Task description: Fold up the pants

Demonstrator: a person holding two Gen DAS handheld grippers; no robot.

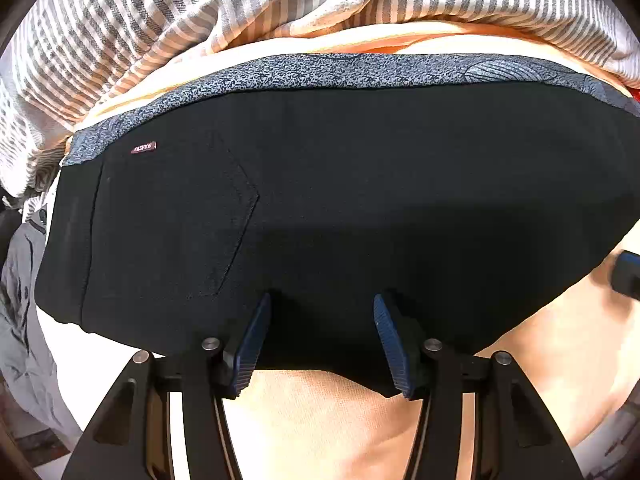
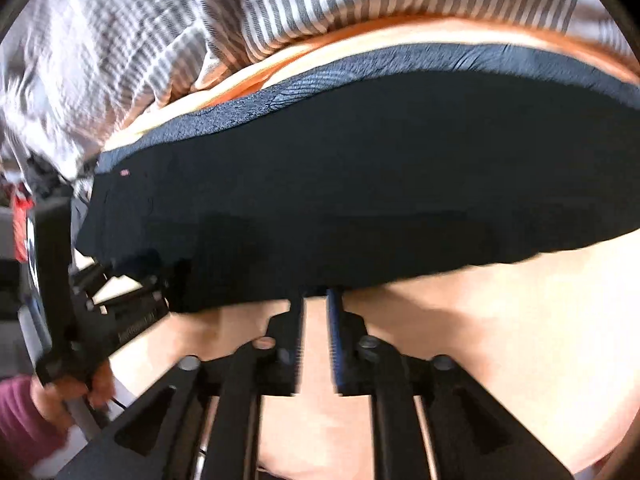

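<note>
Both grippers hover at the near edge of the folded black trousers.
Trousers fill mid-frame; left gripper gapes half-wide, empty, over the hem; right gripper narrowly parted, empty.

One black pants, two tools, one striped cloth.

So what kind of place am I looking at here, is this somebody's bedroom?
Probably a bedroom, though not certain. The black pants lie on what looks like a bed with a peach sheet, and a rumpled grey-and-white striped blanket is bunched behind them.
</note>
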